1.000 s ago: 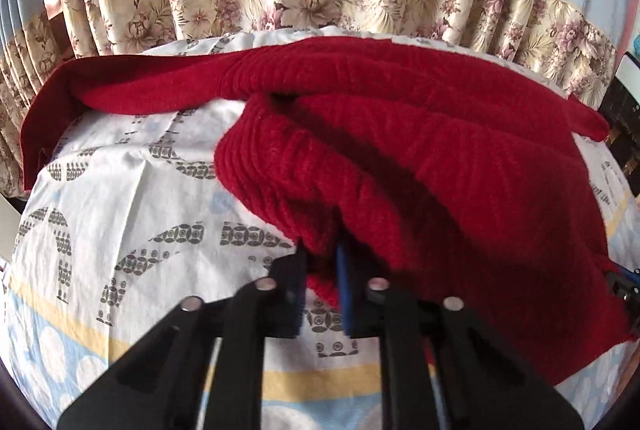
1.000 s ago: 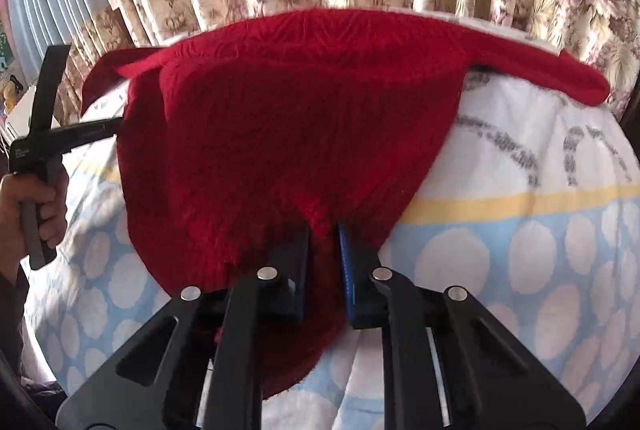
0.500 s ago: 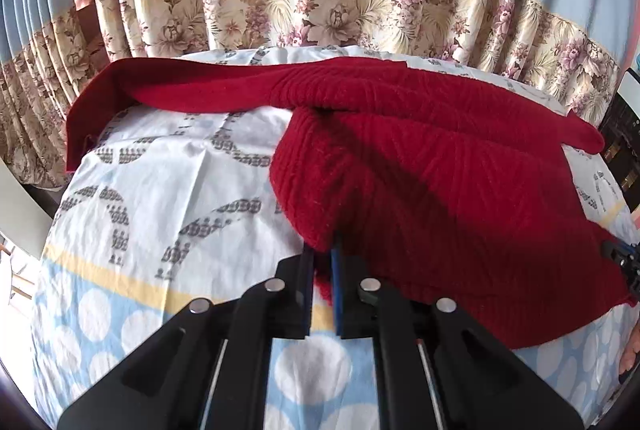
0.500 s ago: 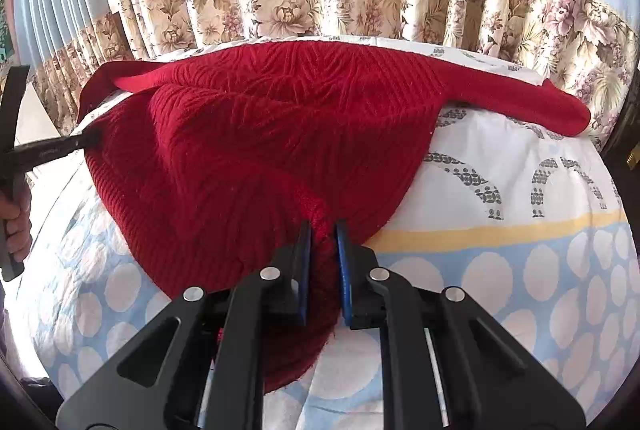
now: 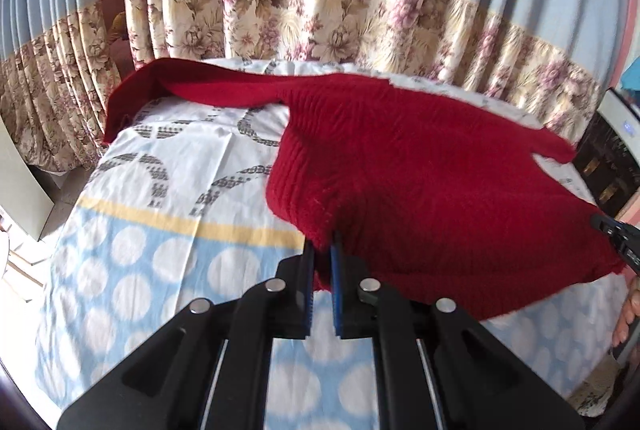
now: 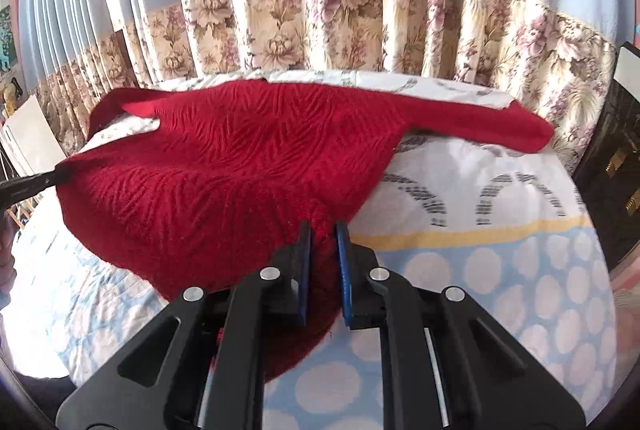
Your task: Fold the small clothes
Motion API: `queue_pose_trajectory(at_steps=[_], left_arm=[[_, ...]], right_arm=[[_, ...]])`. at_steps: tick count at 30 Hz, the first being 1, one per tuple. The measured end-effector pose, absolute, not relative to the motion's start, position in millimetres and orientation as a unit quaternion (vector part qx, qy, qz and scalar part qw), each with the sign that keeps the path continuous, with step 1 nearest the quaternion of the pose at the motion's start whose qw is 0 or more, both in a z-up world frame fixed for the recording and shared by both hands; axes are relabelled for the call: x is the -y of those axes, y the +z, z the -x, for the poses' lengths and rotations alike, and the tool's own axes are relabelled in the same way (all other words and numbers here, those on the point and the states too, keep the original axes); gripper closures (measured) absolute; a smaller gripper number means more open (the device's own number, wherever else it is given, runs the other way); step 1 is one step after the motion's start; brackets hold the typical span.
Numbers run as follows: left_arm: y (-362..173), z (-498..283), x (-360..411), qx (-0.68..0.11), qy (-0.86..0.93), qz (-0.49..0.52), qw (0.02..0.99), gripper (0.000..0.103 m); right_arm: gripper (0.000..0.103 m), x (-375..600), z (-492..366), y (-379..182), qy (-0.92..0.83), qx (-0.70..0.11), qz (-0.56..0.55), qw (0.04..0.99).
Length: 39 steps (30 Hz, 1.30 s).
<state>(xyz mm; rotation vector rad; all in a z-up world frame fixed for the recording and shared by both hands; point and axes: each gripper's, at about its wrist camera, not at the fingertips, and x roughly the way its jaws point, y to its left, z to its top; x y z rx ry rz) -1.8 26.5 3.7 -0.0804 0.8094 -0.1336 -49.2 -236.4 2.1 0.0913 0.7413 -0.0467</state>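
We have the red knit sweater spread over the bed, which is covered with a sheet printed in pale blue with white dots, and its far edge lies close to the floral curtain. Our left hand-held gripper is clamped on the near hem at one corner, and our right hand-held gripper is clamped on the hem at the other corner, with red knit bunched between its blue pads. One sleeve trails out flat toward the bed's right side in the right wrist view; the other sleeve runs off toward the left edge and drapes over it. We judge the sweater to be soft, thick and fairly light, with ribbing that stretches and sags between the two holds, so the middle of the hem will droop rather than travel as a straight line. It should not slip from the pads, as the coarse knit grips well. We think the hem corners are the right hold for carrying the lower half up toward the shoulders.
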Motion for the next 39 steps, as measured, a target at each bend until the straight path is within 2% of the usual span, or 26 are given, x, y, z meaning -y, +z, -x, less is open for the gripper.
queue_pose_trajectory(at_steps=[3,4,6,7,8,11,12,13,14,16,17,18,21,22,23,26,31,39], left_arm=[[20.6,36.4,-18.4,-0.384,-0.07,0.045,0.919,0.096],[24.6,44.4,-15.5,-0.385,-0.073,0.051,0.919,0.096],[29.8,63.6,-9.8,-0.386,-0.08,0.057,0.917,0.096],[30.4,73.3,-6.8,-0.39,-0.082,0.058,0.915,0.096],[29.7,79.5,-5.1,-0.394,-0.083,0.059,0.914,0.096],[15.4,88.4,0.6,-0.42,-0.078,0.038,0.903,0.096],[6.8,87.1,0.2,-0.433,-0.074,0.034,0.898,0.094],[-1.3,85.1,-4.1,-0.444,-0.067,0.039,0.892,0.092],[-7.8,84.2,-10.7,-0.453,-0.052,0.044,0.889,0.089],[-8.4,81.5,-19.7,-0.459,-0.037,0.047,0.886,0.056],[-2.8,82.4,-24.5,-0.445,-0.028,0.046,0.894,0.021],[4.9,83.7,-28.9,-0.425,-0.016,0.038,0.904,0.013],[20.2,73.6,-28.5,-0.388,0.004,-0.014,0.922,0.013],[20.1,63.5,-30.8,-0.382,0.005,-0.023,0.924,0.013],[18.9,54.3,-33.8,-0.38,0.005,-0.025,0.925,0.013],[7.3,10.5,-57.4,-0.383,0.02,-0.005,0.924,0.013],[-9.0,-54.9,-93.8,-0.398,0.058,0.026,0.915,0.013],[-21.7,-139.2,-98.9,-0.392,0.059,0.053,0.917,0.013]], right_arm=[[0.091,242.2,70.3,15.2,-0.013,-0.359,-0.046,0.932],[0.095,243.9,75.7,18.2,-0.012,-0.358,-0.046,0.932],[0.095,249.0,90.4,24.1,-0.01,-0.364,-0.042,0.93],[0.096,251.0,96.2,25.3,-0.012,-0.367,-0.038,0.929],[0.102,252.6,101.3,25.7,-0.018,-0.369,-0.034,0.929],[0.102,258.0,111.8,20.5,-0.022,-0.389,-0.025,0.92],[0.101,258.7,113.6,18.3,-0.018,-0.391,-0.026,0.92],[0.09,261.6,115.6,15.2,-0.027,-0.387,-0.034,0.921],[0.072,263.5,114.7,11.0,-0.027,-0.391,-0.041,0.919],[0.066,266.4,109.9,3.7,-0.029,-0.397,-0.049,0.916],[0.066,268.5,107.8,1.7,-0.03,-0.397,-0.054,0.916],[0.066,270.1,103.7,-0.1,-0.027,-0.399,-0.059,0.915],[0.061,278.8,89.7,-4.9,-0.027,-0.393,-0.074,0.916],[0.056,282.5,85.0,-6.4,-0.026,-0.393,-0.081,0.916],[0.051,288.7,78.2,-7.8,-0.028,-0.389,-0.092,0.916],[0.047,314.1,57.3,-9.2,-0.041,-0.38,-0.114,0.917],[0.046,382.9,9.4,-4.1,-0.121,-0.357,-0.096,0.921],[0.046,501.5,-92.8,-17.8,-0.203,-0.339,-0.079,0.915]])
